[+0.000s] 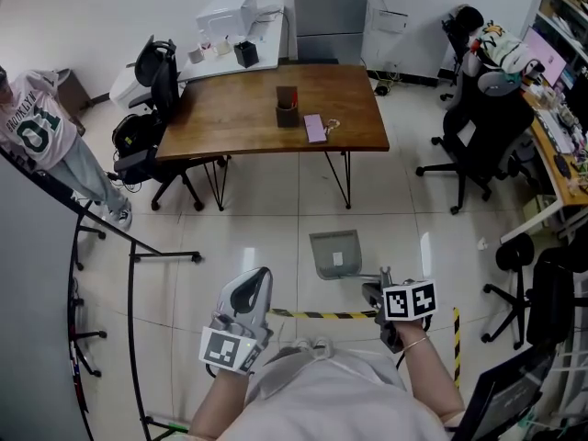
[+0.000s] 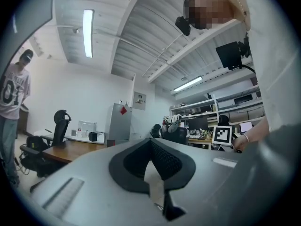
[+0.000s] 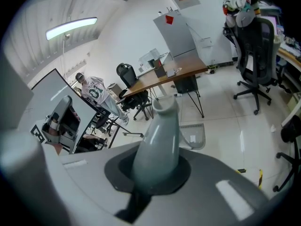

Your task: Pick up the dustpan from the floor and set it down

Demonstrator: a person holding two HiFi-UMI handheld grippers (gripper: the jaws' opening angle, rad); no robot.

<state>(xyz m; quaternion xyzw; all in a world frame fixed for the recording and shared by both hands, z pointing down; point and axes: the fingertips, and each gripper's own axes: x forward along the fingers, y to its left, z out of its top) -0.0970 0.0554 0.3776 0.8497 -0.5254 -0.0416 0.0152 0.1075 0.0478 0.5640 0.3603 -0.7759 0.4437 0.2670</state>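
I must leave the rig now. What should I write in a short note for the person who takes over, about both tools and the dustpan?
Left tool: jaws together, empty, away from the job.
Right tool: shut on the dustpan's handle, pointing down.
Dustpan: pan low at the floor, in front of the wooden table; I cannot tell whether it rests there or is just lifted.
Done: handle grasped.
Left: lift it if not yet lifted, set it down, release.
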